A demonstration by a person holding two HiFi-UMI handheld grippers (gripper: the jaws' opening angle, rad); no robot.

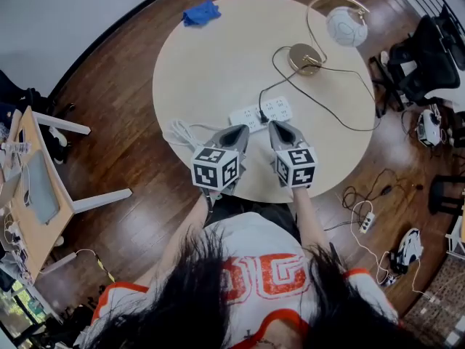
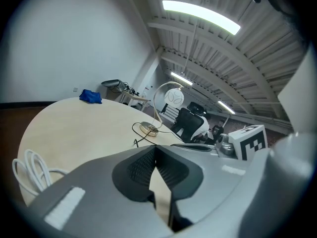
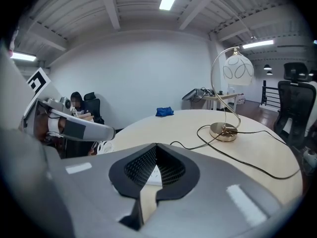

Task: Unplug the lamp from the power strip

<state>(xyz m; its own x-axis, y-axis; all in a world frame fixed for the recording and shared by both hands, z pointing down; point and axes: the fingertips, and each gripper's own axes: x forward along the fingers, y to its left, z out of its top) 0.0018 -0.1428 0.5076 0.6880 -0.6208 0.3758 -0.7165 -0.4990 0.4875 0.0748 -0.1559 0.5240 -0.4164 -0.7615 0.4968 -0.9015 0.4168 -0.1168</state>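
Head view: both tools hang over the near edge of the round surface point(image 1: 218, 64), side by side. The left tool point(image 1: 240, 131) has its tips pressed together with nothing between them, and so does the right tool point(image 1: 276, 127); each tool's own view shows the same.

Risks as I judge them:
- Both tools are closed, so they must spread before anything can be gripped. Pushing down closed would only shove the power strip point(image 1: 280, 109).
- The strip looks loose on the surface. Pulling the plug point(image 1: 263, 113) without pinning the strip would likely lift or drag the whole strip.
- Grabbing the black cord point(image 1: 261, 99) instead of the plug body could tug the lamp point(image 1: 346, 26) — it looks top-heavy, with a small base and a big globe, so it could tip.
- The white cable coil point(image 1: 182, 131) lies near the left tool and could snag it.

Position: the strip lies just beyond both tool tips, between them and the lamp base. The plug looks seated in it, near the middle and slightly nearer the right tool. The lamp stands well apart, at the far right.
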